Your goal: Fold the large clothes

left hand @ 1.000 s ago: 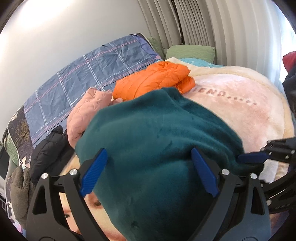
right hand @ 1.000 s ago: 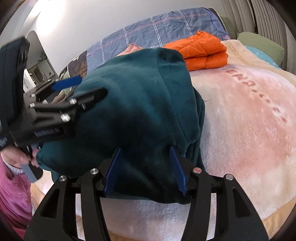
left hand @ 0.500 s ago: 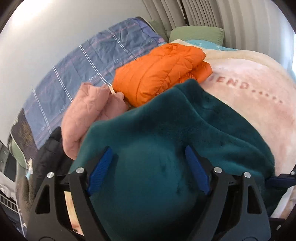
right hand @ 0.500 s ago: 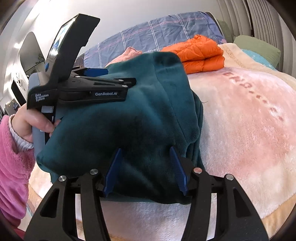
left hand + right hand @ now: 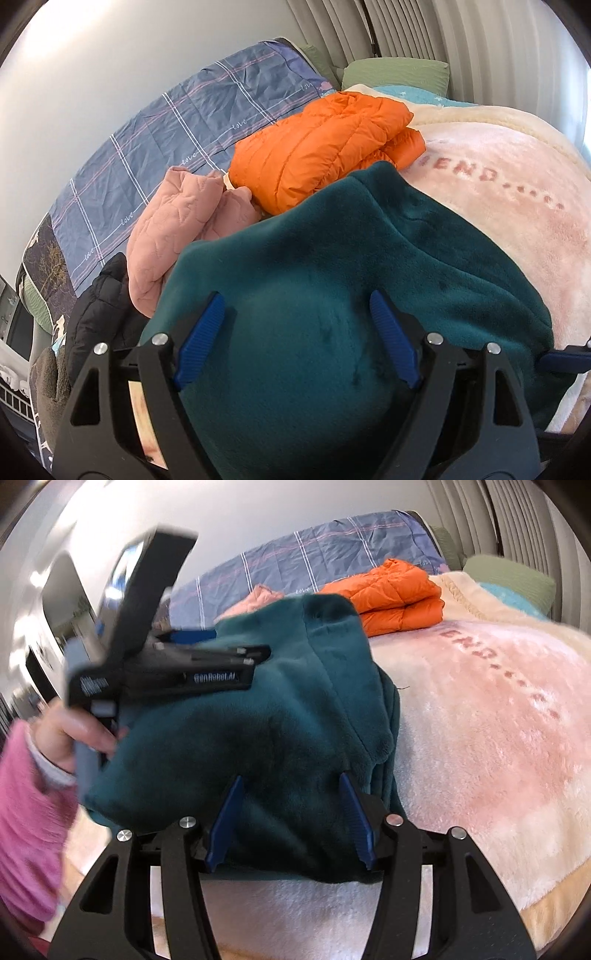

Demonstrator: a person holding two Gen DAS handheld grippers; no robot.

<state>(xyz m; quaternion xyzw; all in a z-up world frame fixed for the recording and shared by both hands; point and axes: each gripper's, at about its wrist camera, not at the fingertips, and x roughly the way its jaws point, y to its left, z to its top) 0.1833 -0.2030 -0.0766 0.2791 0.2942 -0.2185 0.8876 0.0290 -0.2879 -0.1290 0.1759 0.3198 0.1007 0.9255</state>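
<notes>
In the left wrist view, a black padded jacket (image 5: 99,306) lay at about 9 o'clock, and a pale pink quilted garment (image 5: 184,221) was just beside it toward 10 o'clock, both on a blue checked sheet (image 5: 177,125) along the wall. An orange puffer jacket (image 5: 321,147), folded, sat at 12 o'clock, with a green pillow (image 5: 395,74) behind it. The dark green fleece garment (image 5: 332,295) filled the centre and the lower part of this view, resting on a pink plush blanket (image 5: 517,192) that spread toward 2 and 3 o'clock. The left gripper (image 5: 295,343) stood wide, and a thick bundle of the fleece bulged between its blue pads (image 5: 199,339); the fabric touched both of them, so it seemed to be gripped, although the claw was far apart. In the right wrist view, a hand (image 5: 70,734) in a pink sleeve (image 5: 26,830) held the left gripper at 9 to 10 o'clock, somewhat blurred, above the upper left part of the fleece. The right gripper (image 5: 291,823) at 6 o'clock was about half open and closed on the near folded edge of the same garment, the cloth pressed between both pads. The fleece lay folded in layers at the middle of the bed, its far edge near the orange jacket but apart from it.
</notes>
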